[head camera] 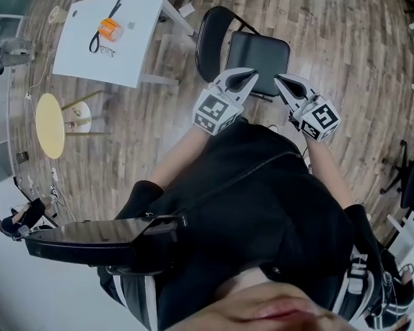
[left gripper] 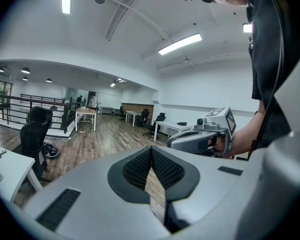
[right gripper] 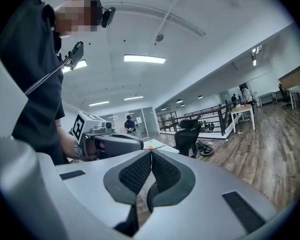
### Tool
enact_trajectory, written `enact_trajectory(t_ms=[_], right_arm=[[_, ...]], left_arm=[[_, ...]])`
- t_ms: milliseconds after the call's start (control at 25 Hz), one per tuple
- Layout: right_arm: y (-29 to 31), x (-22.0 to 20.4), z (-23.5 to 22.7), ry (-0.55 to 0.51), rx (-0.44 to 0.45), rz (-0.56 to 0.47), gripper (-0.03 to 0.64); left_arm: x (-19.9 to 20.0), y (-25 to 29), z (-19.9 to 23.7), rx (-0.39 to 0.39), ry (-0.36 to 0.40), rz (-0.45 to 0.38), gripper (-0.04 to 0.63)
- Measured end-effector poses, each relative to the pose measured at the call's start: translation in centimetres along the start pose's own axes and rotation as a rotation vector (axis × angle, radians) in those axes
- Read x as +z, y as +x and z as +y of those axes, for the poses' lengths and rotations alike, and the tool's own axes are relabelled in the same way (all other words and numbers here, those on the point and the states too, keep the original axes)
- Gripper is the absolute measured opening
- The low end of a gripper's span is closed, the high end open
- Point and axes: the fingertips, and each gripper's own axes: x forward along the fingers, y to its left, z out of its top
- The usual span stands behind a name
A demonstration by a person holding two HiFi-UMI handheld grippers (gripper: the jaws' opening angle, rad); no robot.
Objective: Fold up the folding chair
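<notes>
The black folding chair (head camera: 259,57) stands unfolded on the wood floor in the head view, its rounded backrest (head camera: 208,40) to the left of the seat. Both grippers are held side by side in front of me, over the seat's near edge, touching nothing. My left gripper (head camera: 252,73) is shut and empty; its own view shows the jaws (left gripper: 151,150) pressed together. My right gripper (head camera: 279,80) is likewise shut with nothing in it (right gripper: 151,153). Each gripper view shows the other gripper alongside: the right gripper's body (left gripper: 202,138) and the left gripper's body (right gripper: 110,145). Neither gripper view shows the chair.
A white table (head camera: 124,54) with an orange object (head camera: 110,29) stands to the chair's left, and a round yellow stool (head camera: 50,125) lies nearer. Black office chairs (head camera: 408,185) (left gripper: 34,134) (right gripper: 190,136) stand around. Desks and a railing line the far room.
</notes>
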Motion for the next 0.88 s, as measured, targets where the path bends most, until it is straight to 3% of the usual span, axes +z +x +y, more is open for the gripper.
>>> enact_trajectory(t_ms=[440, 760, 880], right_arm=[[7.0, -1.3, -5.3, 0.05, -0.139, 0.052, 0.011], [6.9, -7.0, -12.3, 0.174, -0.164, 0.109, 0.011], [6.8, -10.7, -15.1, 0.204, -0.151, 0.16, 0.011]], left_arm=[[-2.3, -0.7, 11.6, -0.043, -0.051, 0.072, 0.005], [-8.1, 1.4, 19.1, 0.072, -0.167, 0.239, 0.006], [-10.7, 1.8, 21.3, 0.111, -0.252, 0.311, 0.006]])
